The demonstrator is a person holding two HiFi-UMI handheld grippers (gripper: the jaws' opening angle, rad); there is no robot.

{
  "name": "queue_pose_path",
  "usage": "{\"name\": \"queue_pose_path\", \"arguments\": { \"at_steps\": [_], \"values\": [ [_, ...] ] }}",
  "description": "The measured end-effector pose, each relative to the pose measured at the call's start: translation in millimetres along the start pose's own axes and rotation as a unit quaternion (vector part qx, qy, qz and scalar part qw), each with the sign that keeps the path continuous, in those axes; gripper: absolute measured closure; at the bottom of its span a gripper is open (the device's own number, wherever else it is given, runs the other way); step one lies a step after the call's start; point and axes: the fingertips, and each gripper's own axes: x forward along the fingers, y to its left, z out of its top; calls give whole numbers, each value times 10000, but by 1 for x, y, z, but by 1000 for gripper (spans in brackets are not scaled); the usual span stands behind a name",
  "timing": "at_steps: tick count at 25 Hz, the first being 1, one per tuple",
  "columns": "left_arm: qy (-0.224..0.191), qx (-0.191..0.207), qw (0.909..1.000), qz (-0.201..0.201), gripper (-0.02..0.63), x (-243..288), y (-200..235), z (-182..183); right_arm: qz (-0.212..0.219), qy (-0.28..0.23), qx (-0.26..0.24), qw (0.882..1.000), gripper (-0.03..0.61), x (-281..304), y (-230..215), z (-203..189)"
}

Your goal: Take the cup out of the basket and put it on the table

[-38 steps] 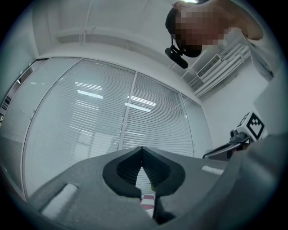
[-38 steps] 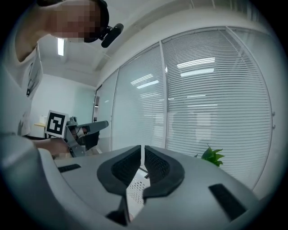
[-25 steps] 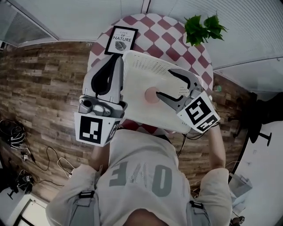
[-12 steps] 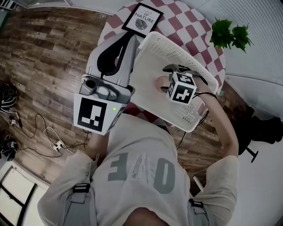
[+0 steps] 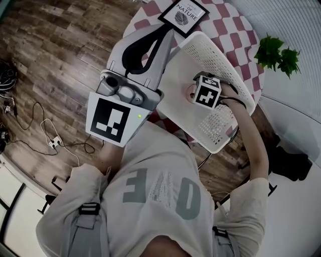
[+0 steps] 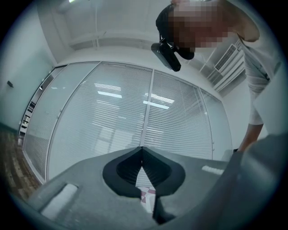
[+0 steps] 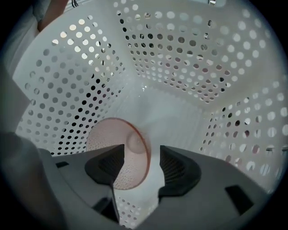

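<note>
The right gripper view looks down into the white basket (image 7: pixel 180 58). There the right hand-held gripper (image 7: pixel 141 152) has its jaws apart, just closing. The pink cup (image 7: pixel 112 139) lies between them, and one pad is clear of its rim. The head view hides this under the marker cube. It shows the left hand-held gripper (image 5: pixel 168 31) beside the basket over the checked counter (image 5: pixel 235 25), jaws together and empty.

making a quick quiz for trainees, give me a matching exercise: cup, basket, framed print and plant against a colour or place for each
1 cup
2 basket
3 framed print
4 plant

a white, full of holes
b green, leafy
c pink, inside the basket
d black-framed, on the checkered cloth

Pairs: 1-c, 2-a, 3-d, 4-b
</note>
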Motion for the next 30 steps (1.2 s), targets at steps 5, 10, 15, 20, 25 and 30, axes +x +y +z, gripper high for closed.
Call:
{"name": "queue_pose_path", "arguments": {
  "at_steps": [5,10,15,20,25,30],
  "values": [
    [-12,-42,10000,2,609,1,0,-3,-661,52,-522,9964,520,-2,-16,1],
    [66,-43,10000,31,609,2,0,-8,-596,37,-511,9969,552,-2,-16,3],
    [40,-16,10000,31,609,1,-3,-5,-545,56,-394,9977,554,-2,-15,3],
    [16,38,10000,-28,609,0,-8,-1,-682,-137,-192,9974,554,-17,-19,5],
    [-82,118,9999,-58,609,4,-12,9,-1036,-640,-47,9925,555,-55,-17,21],
    [-260,257,9991,-218,609,7,-24,27,-1447,-1503,403,9772,555,-111,-11,41]
  ]
}}
